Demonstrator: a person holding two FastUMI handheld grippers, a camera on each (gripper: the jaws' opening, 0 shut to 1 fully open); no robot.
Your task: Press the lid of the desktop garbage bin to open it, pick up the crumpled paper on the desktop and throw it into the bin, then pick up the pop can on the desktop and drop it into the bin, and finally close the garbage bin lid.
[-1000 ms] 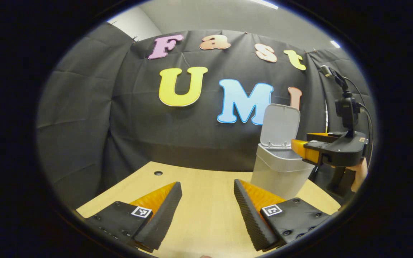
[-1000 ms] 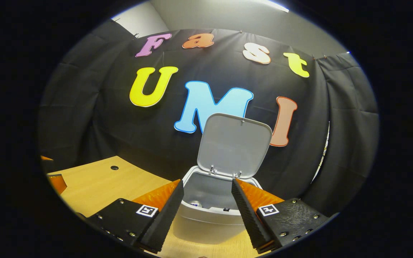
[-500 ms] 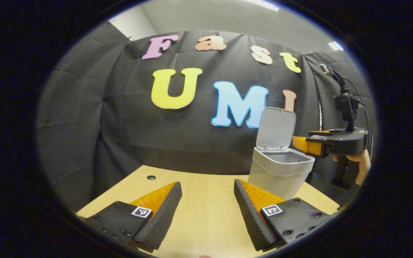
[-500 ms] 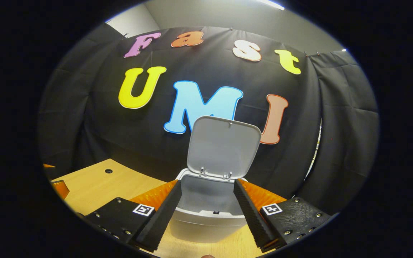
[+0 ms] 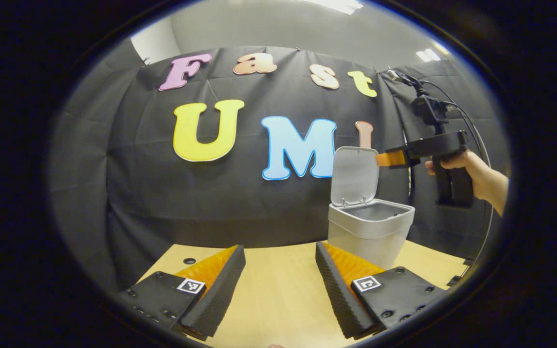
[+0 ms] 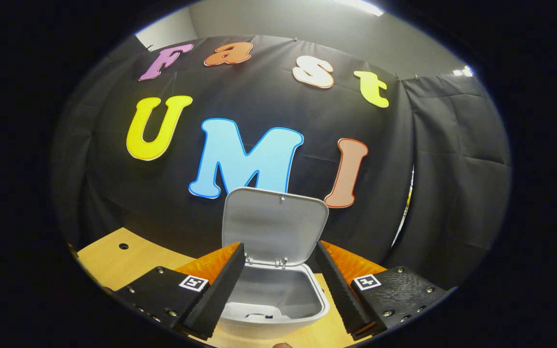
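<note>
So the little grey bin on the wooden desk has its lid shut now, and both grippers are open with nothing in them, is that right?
Not quite: the bin lid is up, standing open behind the mouth, as the right gripper view shows. The rest holds: the bin stands on the wooden desk, and the left gripper and right gripper are open and empty.

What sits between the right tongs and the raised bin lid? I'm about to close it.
Nothing visible. In the left gripper view the right tongs hang open beside the top edge of the upright lid, with bare air between. The bin stands open below.
</note>
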